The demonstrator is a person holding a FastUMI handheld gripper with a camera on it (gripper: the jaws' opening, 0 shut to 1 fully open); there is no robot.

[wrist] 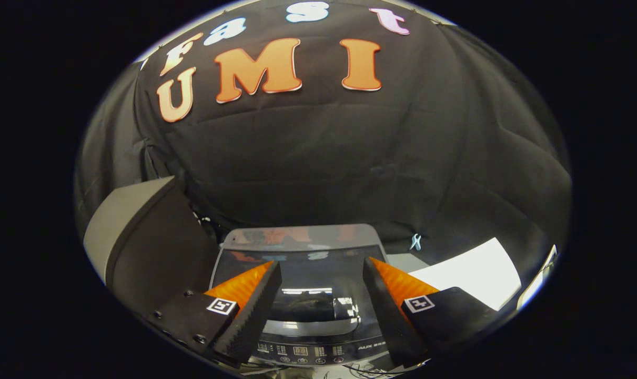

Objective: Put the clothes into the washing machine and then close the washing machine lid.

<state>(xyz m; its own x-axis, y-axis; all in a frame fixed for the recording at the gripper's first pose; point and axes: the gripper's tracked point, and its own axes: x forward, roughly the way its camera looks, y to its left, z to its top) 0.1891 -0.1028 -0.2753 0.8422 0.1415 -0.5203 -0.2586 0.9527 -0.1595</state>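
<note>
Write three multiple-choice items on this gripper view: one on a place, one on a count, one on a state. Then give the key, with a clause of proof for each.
1. Where does the grey top-loading washing machine with its dark glass lid sit relative to the tool?
A. Behind the fingers
B. Between and just beyond the fingers
C. Far off to one side

2. How many flat white sheets lie beside the machine?
A. One
B. Three
C. Five

3. What state is the tool in?
A. Shut on a garment
B. Shut on the lid
C. Open, holding nothing

Key: B, the lid and control panel show in the gap between the fingers; A, a single white sheet lies beside the machine; C, the fingers stand apart with nothing between them.
</note>
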